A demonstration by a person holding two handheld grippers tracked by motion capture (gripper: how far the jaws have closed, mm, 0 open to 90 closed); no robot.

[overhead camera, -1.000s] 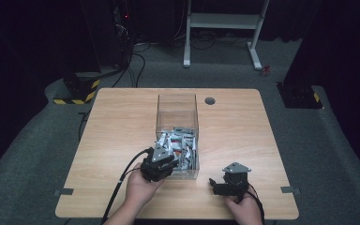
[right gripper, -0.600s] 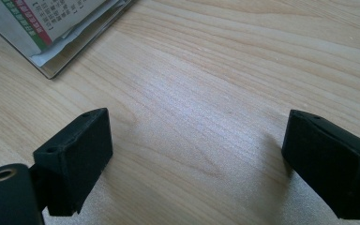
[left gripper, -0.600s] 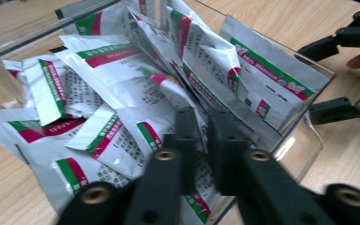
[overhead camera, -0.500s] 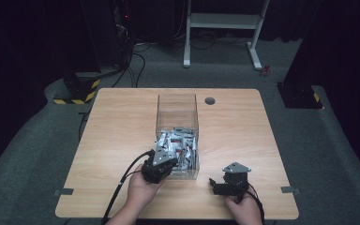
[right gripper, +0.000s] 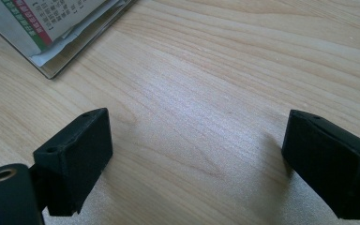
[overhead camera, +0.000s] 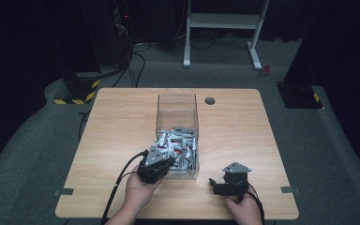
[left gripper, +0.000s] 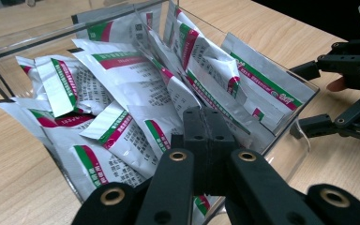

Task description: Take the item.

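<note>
A pale wooden table (overhead camera: 112, 122) stands on grey carpet in a dark room, with a white desk frame (overhead camera: 225, 21) far behind it. Near the table's front edge the right gripper (overhead camera: 218, 183) rests just right of the clear box (overhead camera: 177, 105), jaws spread wide. The left gripper (left gripper: 205, 129) reaches into the box's near end, jaws pressed together among the sachets (left gripper: 136, 89) (whether one is pinched I cannot tell). The box's long axis runs away from the person. A second ago those jaws stood slightly apart.

Black two-fingered left gripper (left gripper: 205, 136), brass-ringed pivots, grey triangular plate — trailing black cable
</note>
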